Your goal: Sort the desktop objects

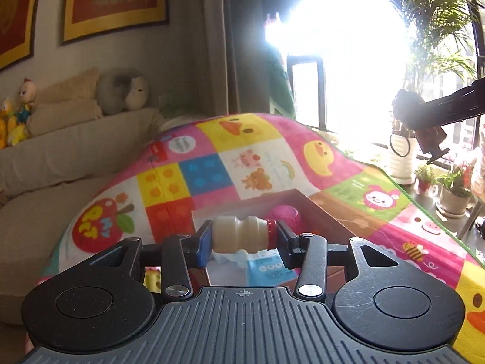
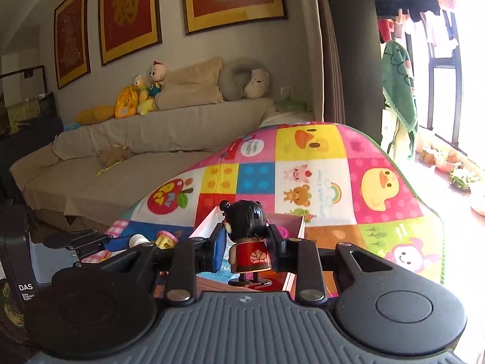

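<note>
My left gripper [image 1: 242, 238] is shut on a small beige drink bottle [image 1: 239, 234] with a red cap, held sideways above an open cardboard box [image 1: 321, 212]. A pink round object [image 1: 283, 217] and a blue-and-white packet [image 1: 266, 268] lie in the box. My right gripper [image 2: 247, 250] is shut on a doll figure [image 2: 247, 236] with black hair and a red dress, held upright over the same box [image 2: 295, 223]. The right gripper and doll also show in the left wrist view [image 1: 424, 121] at the upper right. The left gripper [image 2: 88, 239] shows in the right wrist view.
A colourful patchwork play mat [image 1: 257, 157] covers the table. A small cake-like toy [image 2: 166, 238] lies left of the box. A beige sofa [image 2: 136, 151] with plush toys stands behind. Potted plants [image 1: 454, 188] line the bright window sill at the right.
</note>
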Demonstrator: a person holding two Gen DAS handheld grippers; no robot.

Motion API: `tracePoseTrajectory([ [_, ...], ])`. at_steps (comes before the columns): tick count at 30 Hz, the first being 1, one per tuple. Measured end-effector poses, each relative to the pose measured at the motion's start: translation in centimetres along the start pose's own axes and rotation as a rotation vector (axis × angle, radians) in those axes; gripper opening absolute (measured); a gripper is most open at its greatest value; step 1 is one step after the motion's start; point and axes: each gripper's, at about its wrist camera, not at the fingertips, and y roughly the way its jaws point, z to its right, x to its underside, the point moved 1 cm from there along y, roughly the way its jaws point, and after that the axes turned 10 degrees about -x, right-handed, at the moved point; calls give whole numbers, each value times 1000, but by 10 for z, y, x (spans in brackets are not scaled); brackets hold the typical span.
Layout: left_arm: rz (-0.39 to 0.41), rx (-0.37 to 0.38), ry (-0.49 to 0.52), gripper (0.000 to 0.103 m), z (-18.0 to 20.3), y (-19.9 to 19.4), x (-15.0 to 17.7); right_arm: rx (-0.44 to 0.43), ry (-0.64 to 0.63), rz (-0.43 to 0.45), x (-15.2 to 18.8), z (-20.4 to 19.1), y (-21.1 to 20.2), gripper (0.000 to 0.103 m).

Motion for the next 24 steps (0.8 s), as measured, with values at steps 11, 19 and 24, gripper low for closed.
tracePoseTrajectory([
  [11, -132, -61, -123, 74, -44, 1, 68, 42, 109, -118, -11, 25, 102, 28],
  [19, -239, -271, -252, 91, -91, -18, 128, 56, 142, -189, 14, 20, 136, 38],
  [24, -187, -396, -397, 96, -122, -26, 140, 52, -35, -195, 35, -30, 143, 44],
])
